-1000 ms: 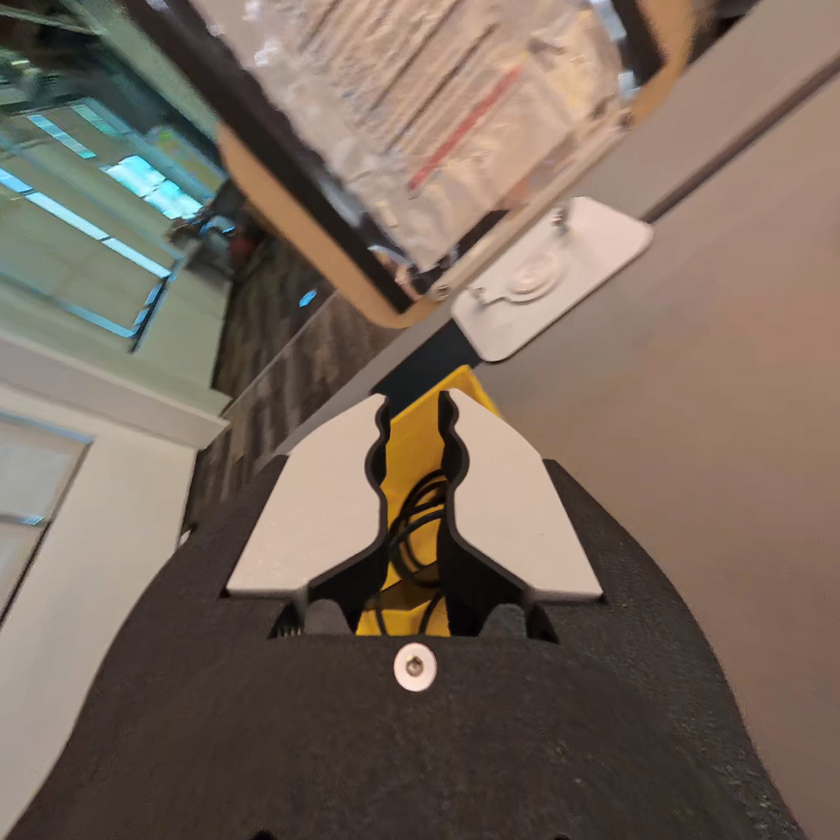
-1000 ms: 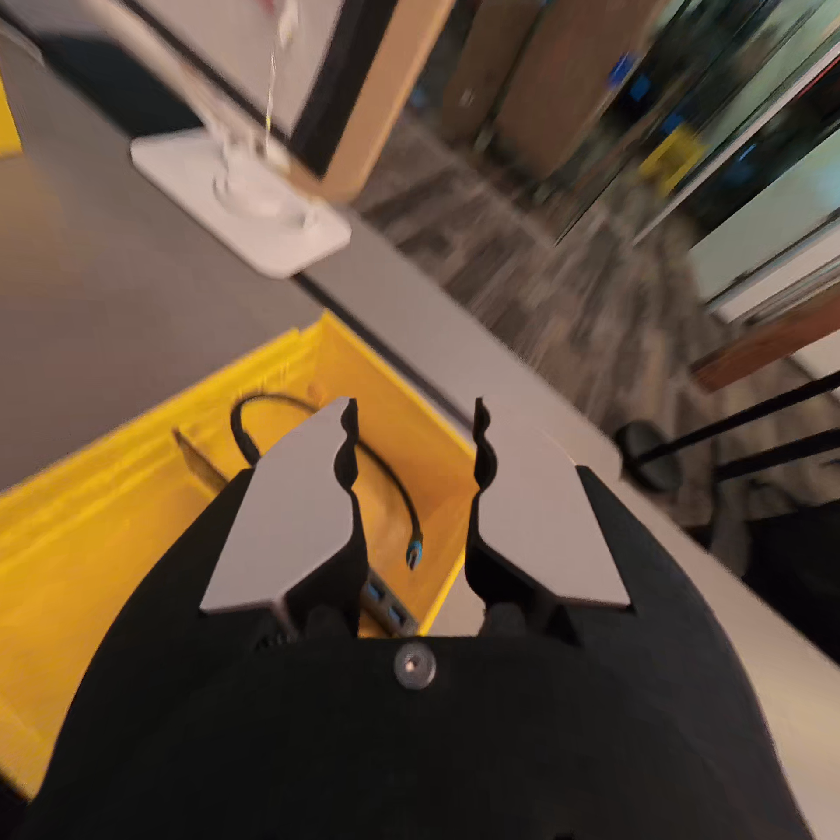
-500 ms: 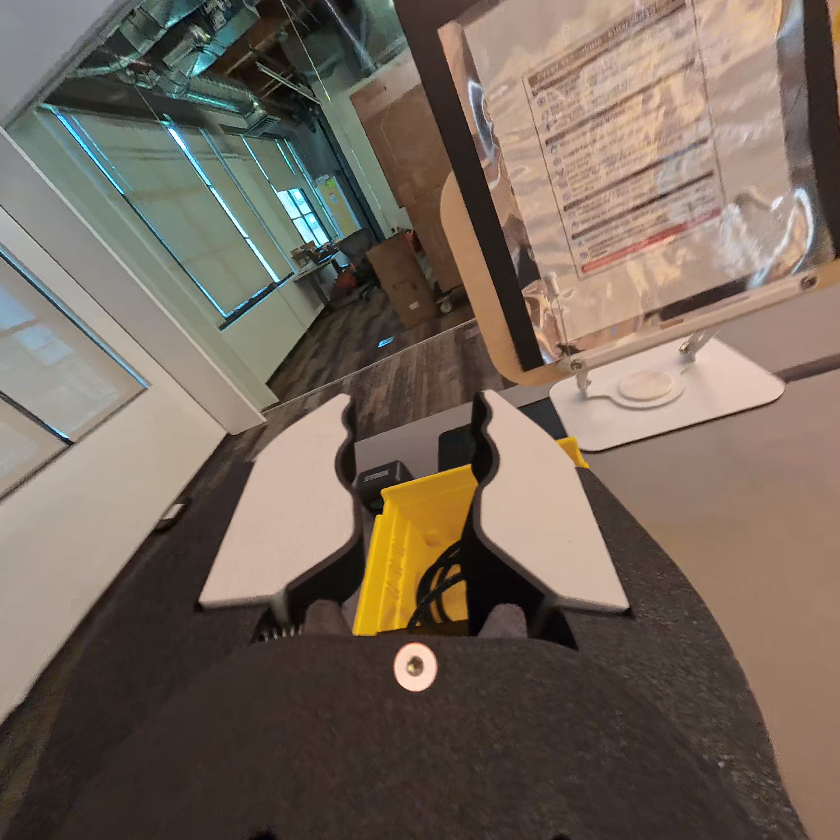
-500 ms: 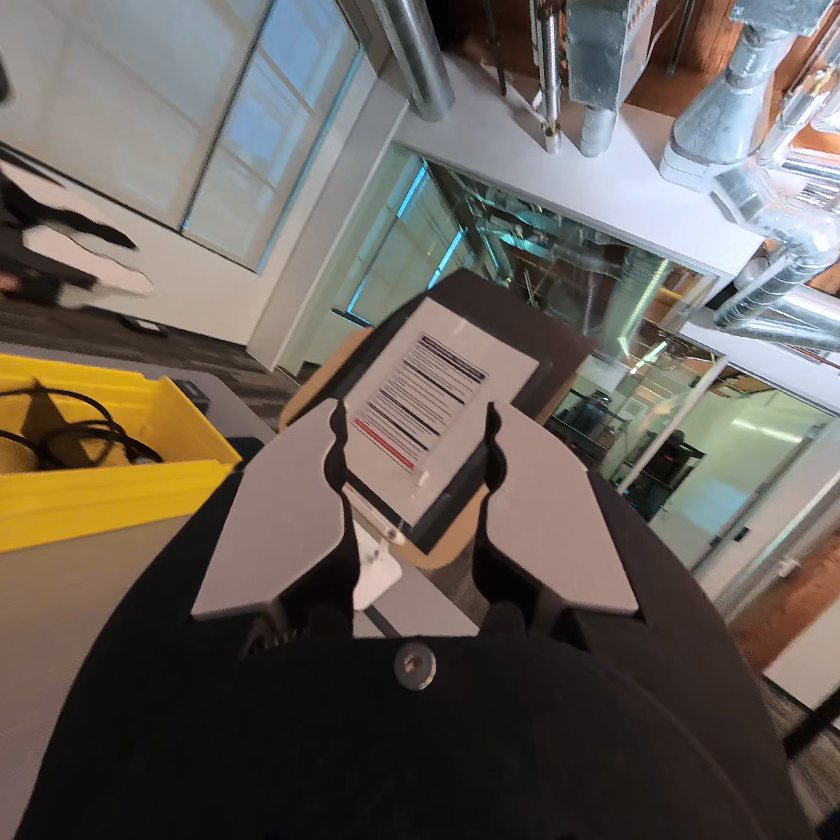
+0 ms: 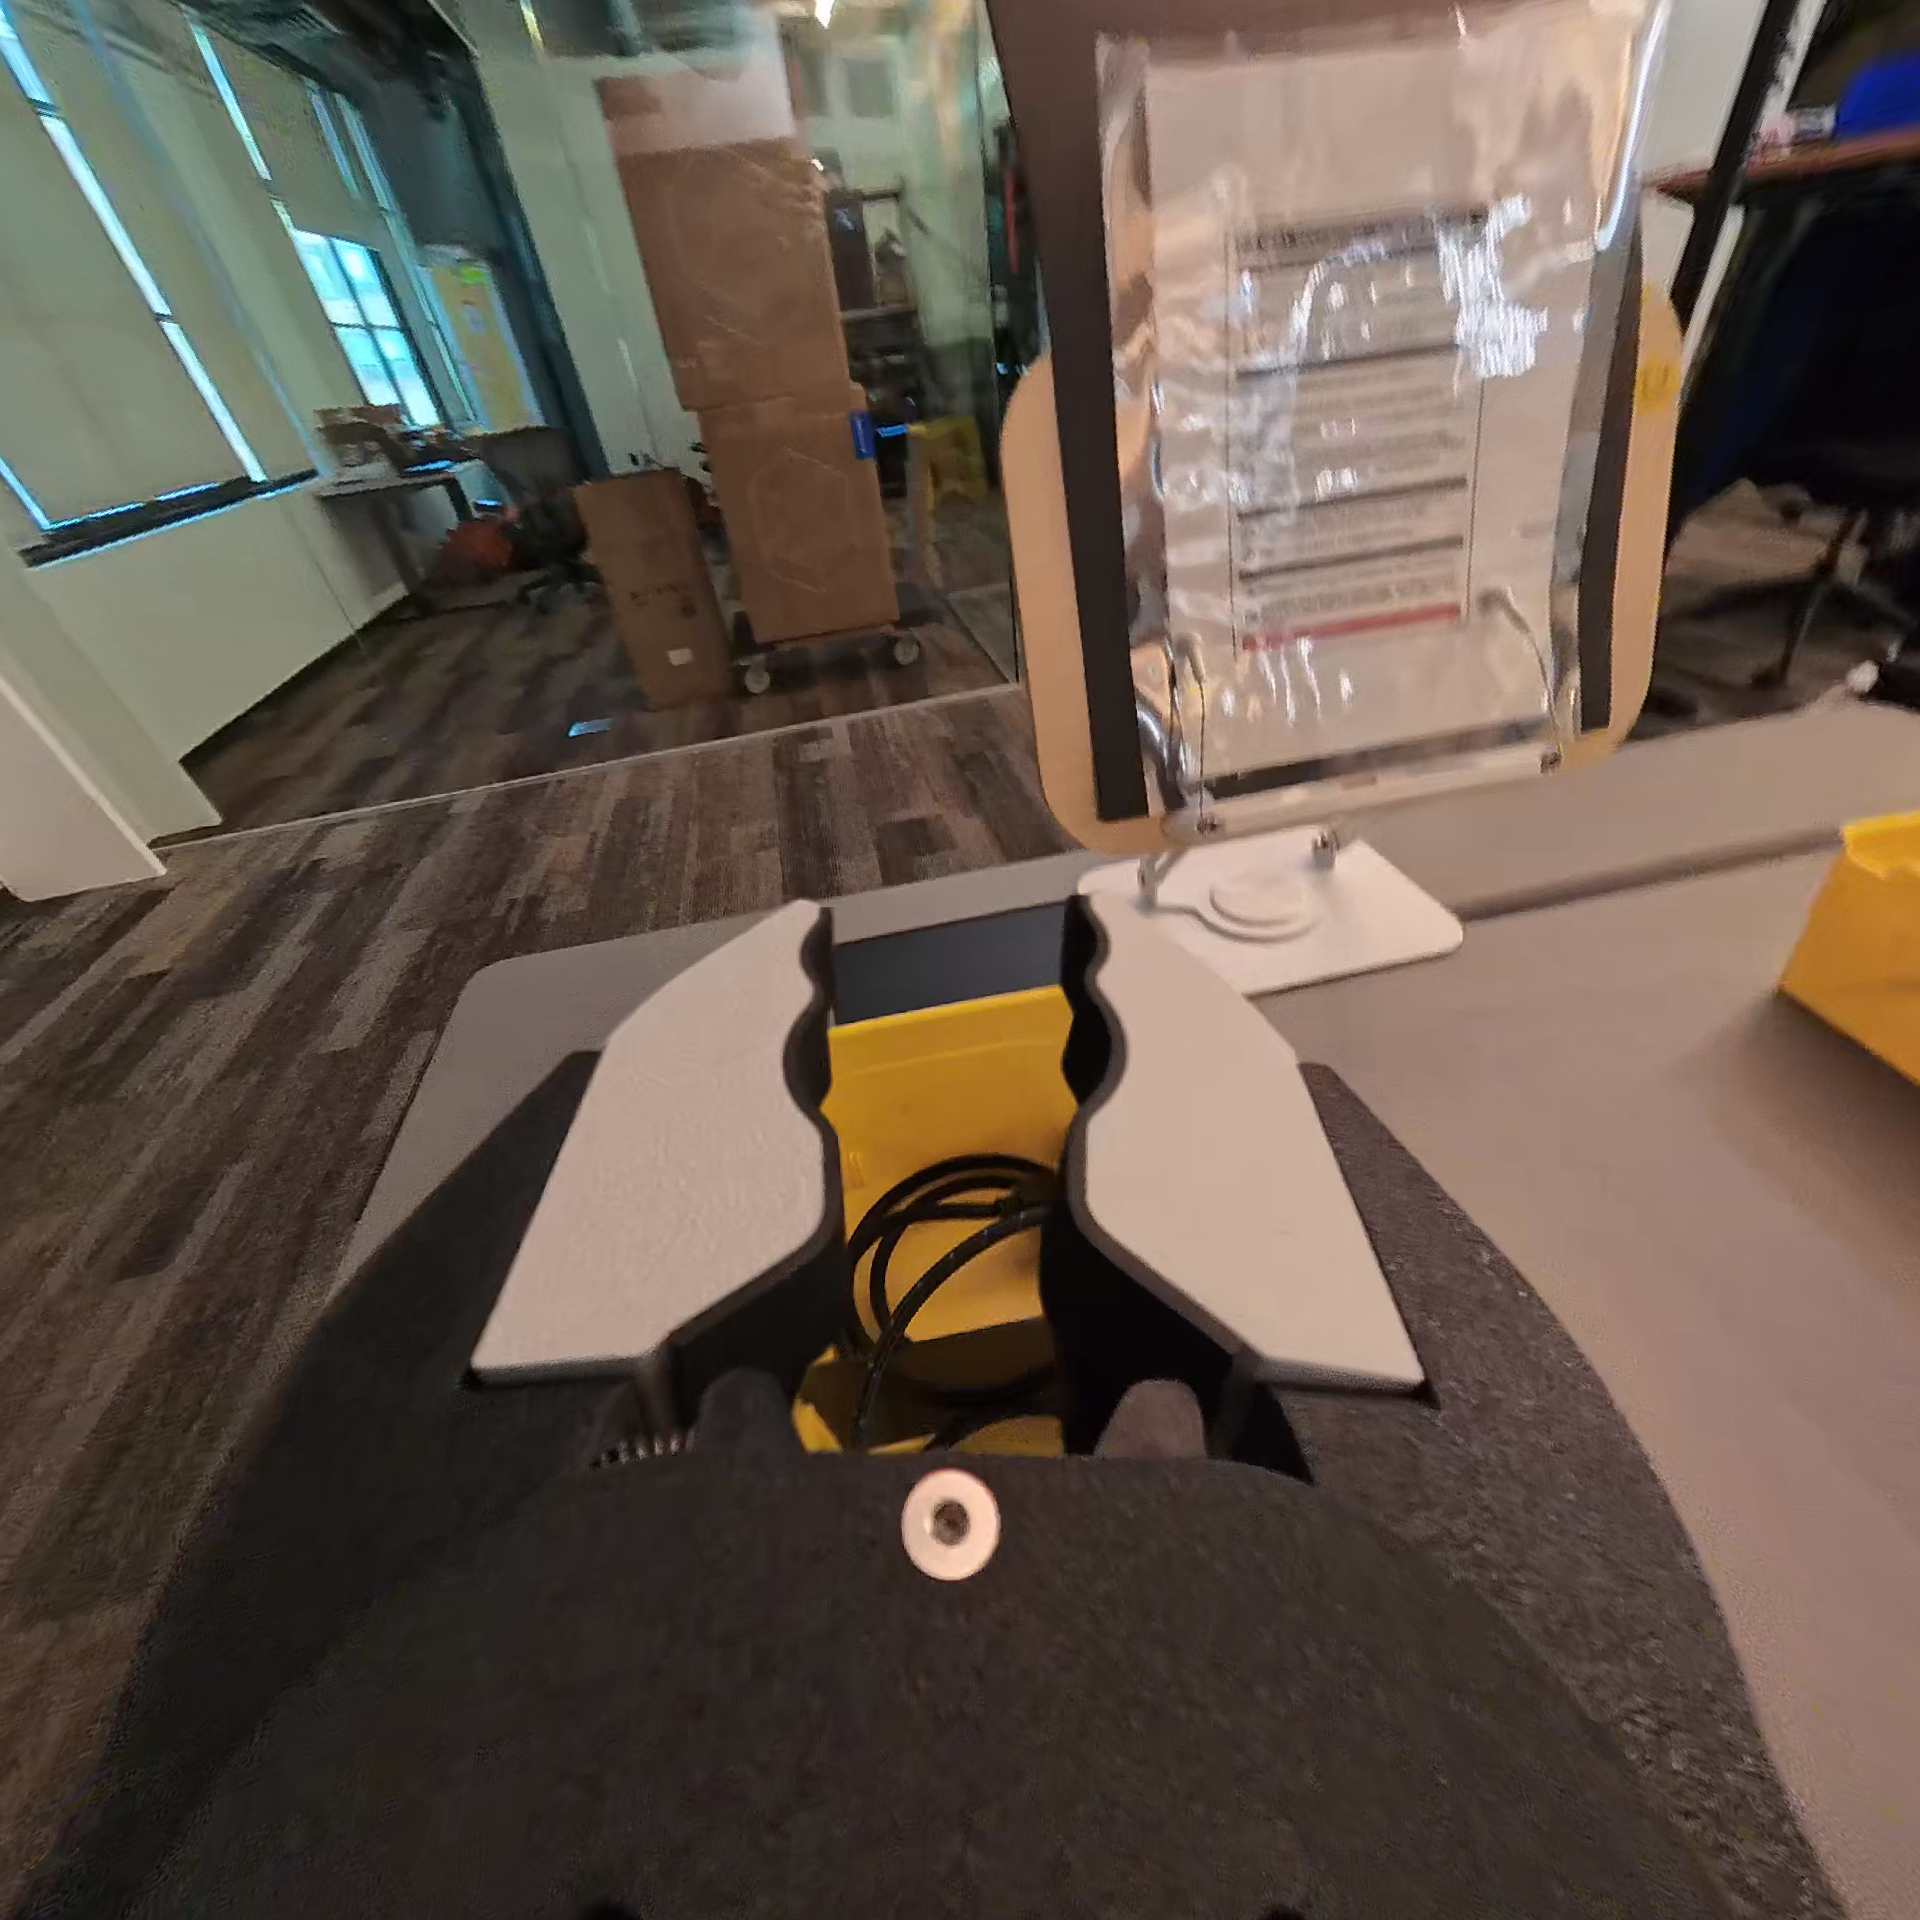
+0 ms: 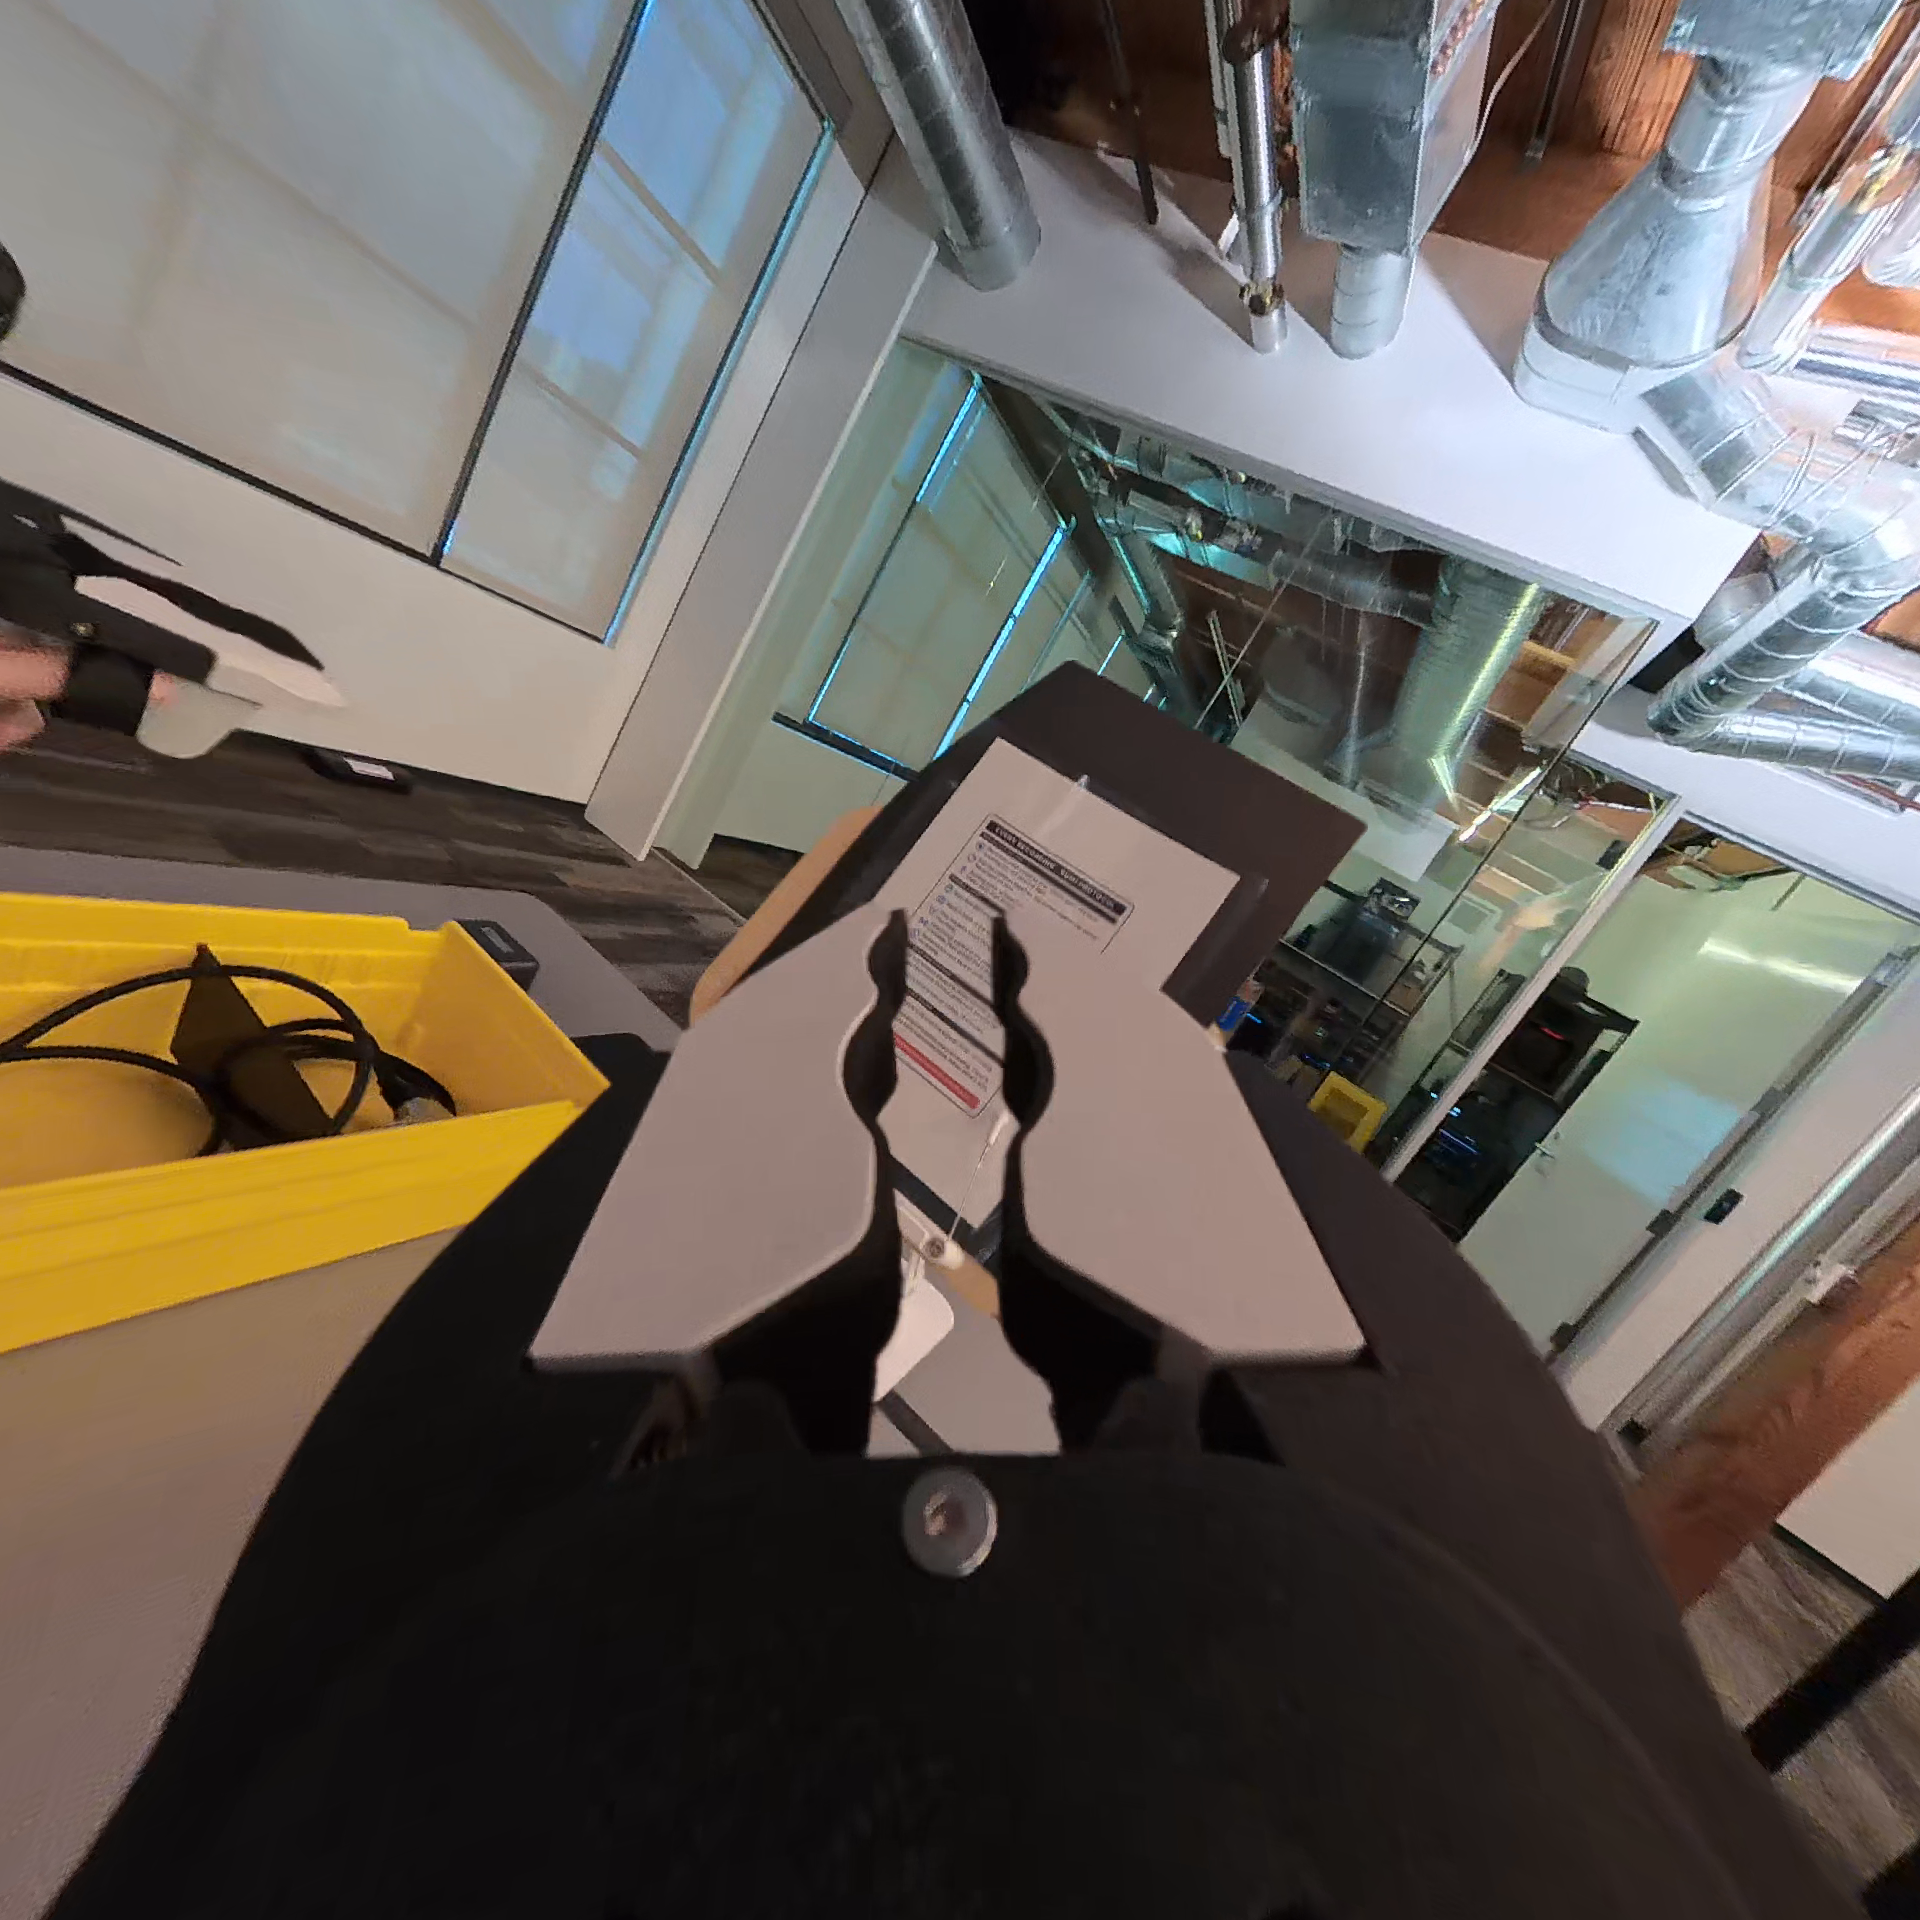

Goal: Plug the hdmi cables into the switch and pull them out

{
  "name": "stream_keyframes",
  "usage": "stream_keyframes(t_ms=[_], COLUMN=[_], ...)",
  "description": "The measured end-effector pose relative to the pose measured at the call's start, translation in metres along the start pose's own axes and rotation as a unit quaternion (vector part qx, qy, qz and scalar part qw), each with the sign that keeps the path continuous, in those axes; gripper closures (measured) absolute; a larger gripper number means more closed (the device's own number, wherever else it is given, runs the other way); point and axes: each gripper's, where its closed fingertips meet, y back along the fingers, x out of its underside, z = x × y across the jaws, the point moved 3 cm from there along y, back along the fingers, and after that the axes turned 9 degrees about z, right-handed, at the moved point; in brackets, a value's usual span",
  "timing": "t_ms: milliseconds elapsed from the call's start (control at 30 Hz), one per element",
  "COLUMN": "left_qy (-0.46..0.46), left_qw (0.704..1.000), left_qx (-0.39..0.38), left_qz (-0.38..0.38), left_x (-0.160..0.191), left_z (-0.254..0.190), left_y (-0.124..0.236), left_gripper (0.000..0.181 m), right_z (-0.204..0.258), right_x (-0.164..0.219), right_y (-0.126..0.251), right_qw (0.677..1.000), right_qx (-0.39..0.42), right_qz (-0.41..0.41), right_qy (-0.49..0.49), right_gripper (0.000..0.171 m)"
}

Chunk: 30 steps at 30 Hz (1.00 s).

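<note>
My left gripper [image 5: 945, 914] is open and empty, held above a yellow bin [image 5: 935, 1049] that shows between its fingers. A coiled black cable [image 5: 935, 1236] lies in that bin. In the right wrist view the same bin [image 6: 260, 1195] is at the left with the black cable [image 6: 312, 1039] and a black divider inside. My right gripper [image 6: 945, 925] points up and away from the table, its jaws drawn to a narrow slit with nothing in them. The left gripper [image 6: 208, 675] shows far off at the left edge. No switch is in view.
A sign board [image 5: 1340, 436] on a white base [image 5: 1278, 925] stands at the back of the grey table [image 5: 1558, 1195]. A second yellow bin [image 5: 1860, 966] sits at the right. A small dark object [image 6: 499, 945] lies beyond the first bin. The table edge and floor are at the left. There is about 40 centimetres between the tips of the two grippers.
Both grippers have swung up from looking into the bins. The left has levelled out and its jaws have widened. The right jaws have narrowed from wide open to a slit.
</note>
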Motion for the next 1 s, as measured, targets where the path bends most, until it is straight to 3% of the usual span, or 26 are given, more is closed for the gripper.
stream_keyframes(t_ms=[67,200,333,600,833,967,1000], left_qy=[-0.041,-0.119,-0.142,-0.22,-0.264,-0.26,-0.26], left_qw=[0.998,0.983,0.959,0.929,0.906,0.905,0.907], left_qx=[0.012,0.018,0.078,0.038,-0.022,-0.007,-0.005], left_qz=[0.035,0.141,0.23,0.296,0.33,0.336,0.332], left_x=[0.011,0.05,0.092,0.129,0.148,0.156,0.154], left_z=[-0.002,0.002,-0.006,-0.011,0.002,0.002,0.002], left_y=[-0.005,-0.023,-0.044,-0.081,-0.097,-0.1,-0.1], left_gripper=[0.156,0.167,0.157,0.126,0.125,0.166,0.166], right_z=[0.0,-0.007,-0.009,0.002,0.011,0.013,0.013], right_x=[0.01,0.04,0.064,0.084,0.093,0.096,0.096], right_y=[-0.001,-0.011,-0.021,-0.034,-0.041,-0.043,-0.043], right_qw=[1.0,0.998,0.993,0.985,0.979,0.978,0.977], right_qx=[-0.022,-0.045,-0.068,-0.084,-0.1,-0.099,-0.099], right_qz=[-0.014,0.041,0.093,0.145,0.165,0.172,0.174], right_qy=[0.004,0.005,0.003,0.042,0.058,0.068,0.07], right_gripper=[0.171,0.17,0.168,0.165,0.165,0.165,0.165])
